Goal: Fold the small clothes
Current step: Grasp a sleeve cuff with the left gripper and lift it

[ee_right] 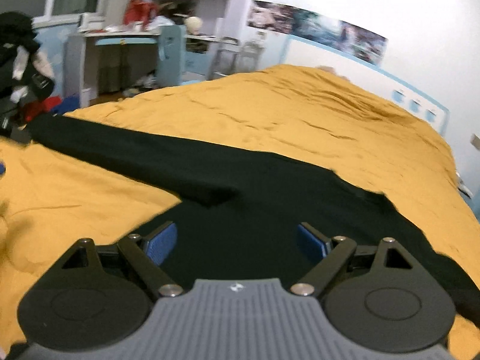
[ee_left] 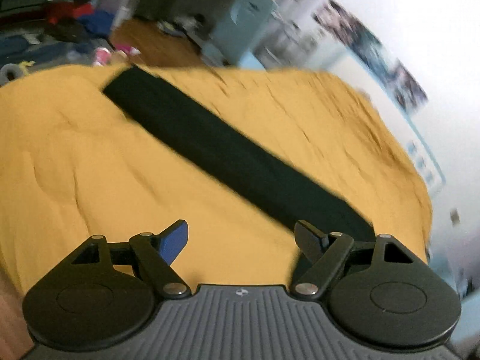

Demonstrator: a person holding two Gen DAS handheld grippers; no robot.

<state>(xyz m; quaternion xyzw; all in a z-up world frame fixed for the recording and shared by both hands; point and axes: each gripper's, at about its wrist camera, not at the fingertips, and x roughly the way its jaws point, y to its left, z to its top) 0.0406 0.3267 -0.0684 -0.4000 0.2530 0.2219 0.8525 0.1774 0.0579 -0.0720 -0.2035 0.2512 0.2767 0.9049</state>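
Black garment point(ee_right: 228, 174): matt cloth, soft and smooth, no sheen at all. Yellow bedspread point(ee_right: 300, 114): cloth too, matt, crumpled into fine creases. Left gripper point(ee_left: 241, 240) and right gripper point(ee_right: 237, 241): matt black plastic arms, shiny little metal rivets at the joints, grey ribbed body that looks rubbery, though hard to say for sure. Blue pads point(ee_right: 160, 241) inside the fingers: finely textured, grippy-looking. Floor point(ee_left: 156, 42) beyond the bed: brown, probably wood, too blurred to call. Posters point(ee_right: 315, 28) on the wall: paper, slightly glossy.
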